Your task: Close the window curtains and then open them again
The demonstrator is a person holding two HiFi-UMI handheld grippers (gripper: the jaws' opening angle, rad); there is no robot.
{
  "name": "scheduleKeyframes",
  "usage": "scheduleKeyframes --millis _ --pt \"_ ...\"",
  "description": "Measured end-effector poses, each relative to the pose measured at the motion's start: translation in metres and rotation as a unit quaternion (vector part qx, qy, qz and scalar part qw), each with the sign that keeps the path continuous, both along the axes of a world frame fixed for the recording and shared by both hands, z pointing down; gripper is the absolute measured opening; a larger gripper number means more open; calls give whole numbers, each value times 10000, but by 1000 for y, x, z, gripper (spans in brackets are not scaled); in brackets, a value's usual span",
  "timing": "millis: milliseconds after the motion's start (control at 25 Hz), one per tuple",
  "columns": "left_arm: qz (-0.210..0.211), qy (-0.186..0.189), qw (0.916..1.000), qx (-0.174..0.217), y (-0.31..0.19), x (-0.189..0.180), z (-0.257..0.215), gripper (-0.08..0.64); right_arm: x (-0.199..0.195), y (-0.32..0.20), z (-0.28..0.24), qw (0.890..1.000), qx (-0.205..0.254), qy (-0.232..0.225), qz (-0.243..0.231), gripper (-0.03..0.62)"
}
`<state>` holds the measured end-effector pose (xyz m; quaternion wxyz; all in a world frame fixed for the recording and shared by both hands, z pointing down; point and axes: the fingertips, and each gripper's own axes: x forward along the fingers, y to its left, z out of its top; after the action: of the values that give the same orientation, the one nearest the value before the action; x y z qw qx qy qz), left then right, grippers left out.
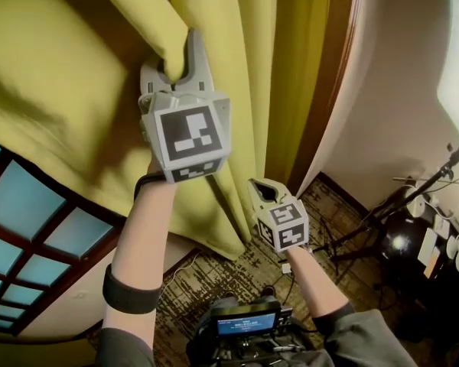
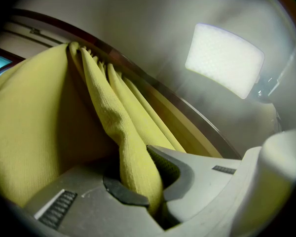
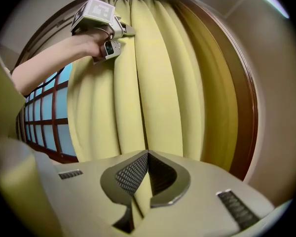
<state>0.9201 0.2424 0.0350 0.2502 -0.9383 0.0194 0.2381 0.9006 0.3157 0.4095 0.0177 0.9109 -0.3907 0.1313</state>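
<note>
The yellow curtain [image 1: 61, 75] hangs in thick folds over the window [image 1: 30, 228]. My left gripper [image 1: 174, 60] is raised and shut on one fold of it. In the left gripper view, the fold [image 2: 133, 167] runs down between the pads of that gripper [image 2: 143, 181]. My right gripper [image 1: 266, 183] sits lower and to the right, shut with nothing in it, just short of the curtain's bunched folds. The right gripper view shows its closed tips [image 3: 147, 154] facing the curtain [image 3: 158, 83], with the left gripper [image 3: 128, 31] gripping higher up.
A dark wooden frame [image 1: 329, 90] borders the curtain on the right. Stands and round equipment [image 1: 413, 212] crowd the lower right floor. A device with a lit screen [image 1: 245, 323] is below me on patterned carpet [image 1: 214, 274]. A curtain rail [image 2: 153, 78] and a ceiling light [image 2: 227, 58] are overhead.
</note>
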Motion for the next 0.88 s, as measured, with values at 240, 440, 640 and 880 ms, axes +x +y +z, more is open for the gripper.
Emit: scheduleKeyframes --millis 240,440,640,880 --pt "194 -43 9998 38 -14 -10 7 0 3 -17 -30 9994 8 237 248 14" --pt "424 24 9991 51 -23 -17 13 0 0 -36 -41 9986 -42 398 342 14" --pt "565 155 9981 -198 -20 -21 10 0 7 -44 -55 9963 -248 682 467 14" --pt "507 119 9986 -130 -12 -7 7 0 23 -50 -64 9966 -147 738 341 14"
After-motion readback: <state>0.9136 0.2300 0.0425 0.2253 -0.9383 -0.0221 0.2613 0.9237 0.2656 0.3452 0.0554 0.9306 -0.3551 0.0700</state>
